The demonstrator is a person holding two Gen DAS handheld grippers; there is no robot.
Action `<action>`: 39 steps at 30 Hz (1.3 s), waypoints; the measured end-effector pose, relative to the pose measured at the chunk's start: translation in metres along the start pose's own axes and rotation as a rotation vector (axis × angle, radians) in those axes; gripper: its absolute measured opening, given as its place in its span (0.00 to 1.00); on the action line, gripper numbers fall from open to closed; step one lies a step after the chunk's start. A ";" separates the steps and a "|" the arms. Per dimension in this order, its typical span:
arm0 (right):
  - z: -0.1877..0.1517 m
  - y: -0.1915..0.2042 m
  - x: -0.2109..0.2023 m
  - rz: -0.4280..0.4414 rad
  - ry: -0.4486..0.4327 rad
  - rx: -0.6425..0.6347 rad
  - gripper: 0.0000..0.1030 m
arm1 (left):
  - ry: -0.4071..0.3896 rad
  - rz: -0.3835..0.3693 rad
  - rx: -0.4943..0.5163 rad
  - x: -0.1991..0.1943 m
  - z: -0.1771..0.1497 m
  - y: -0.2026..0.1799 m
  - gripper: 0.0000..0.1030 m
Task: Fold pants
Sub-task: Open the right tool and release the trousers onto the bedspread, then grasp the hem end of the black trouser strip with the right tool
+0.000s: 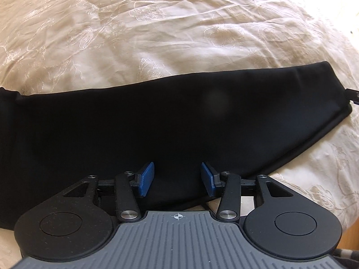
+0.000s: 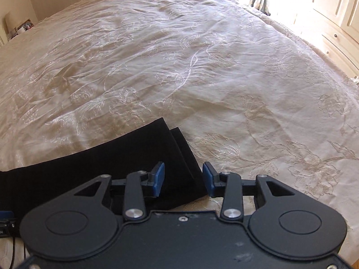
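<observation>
Left wrist view shows soft, limp black pants point(image 1: 157, 121) lying flat on the bed point(image 1: 157, 33), both hand-held grippers point(image 1: 177, 179) point(image 2: 183, 179) spread empty, best pinched at the leg hems point(image 2: 179, 148).

The black fabric pants point(image 1: 157, 123) lie flat on the cream embroidered bedspread point(image 1: 157, 33), stretched from left to right along its near part, with bare bedspread beyond them on the far side. The black two-finger left gripper with blue pads point(image 1: 178, 179) hangs over the pants' near edge. The matching right gripper point(image 2: 183, 181) hangs over the near right corner of the pants point(image 2: 112, 157), where two leg ends lie stacked, the lower one showing just to the right.
</observation>
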State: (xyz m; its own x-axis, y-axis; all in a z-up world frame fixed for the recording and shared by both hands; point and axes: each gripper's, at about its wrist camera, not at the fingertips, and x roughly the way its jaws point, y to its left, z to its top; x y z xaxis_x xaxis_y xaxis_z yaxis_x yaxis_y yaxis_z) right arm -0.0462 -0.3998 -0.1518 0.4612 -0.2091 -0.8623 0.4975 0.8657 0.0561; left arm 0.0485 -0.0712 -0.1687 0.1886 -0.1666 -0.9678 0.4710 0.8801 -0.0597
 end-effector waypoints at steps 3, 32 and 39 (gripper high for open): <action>-0.001 0.002 0.003 0.023 0.009 -0.026 0.38 | 0.002 -0.001 -0.009 -0.001 0.001 0.002 0.44; 0.003 -0.044 -0.005 0.111 0.039 0.115 0.41 | 0.023 0.026 0.091 0.016 0.003 -0.015 0.46; 0.009 -0.059 0.039 0.229 0.197 0.125 0.43 | 0.032 0.029 0.079 0.018 0.005 -0.013 0.47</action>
State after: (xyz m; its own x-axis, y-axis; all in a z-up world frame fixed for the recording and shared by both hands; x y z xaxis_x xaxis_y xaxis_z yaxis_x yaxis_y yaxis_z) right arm -0.0514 -0.4631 -0.1843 0.4268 0.0871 -0.9001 0.4891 0.8150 0.3108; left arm 0.0495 -0.0881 -0.1842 0.1761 -0.1258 -0.9763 0.5324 0.8464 -0.0130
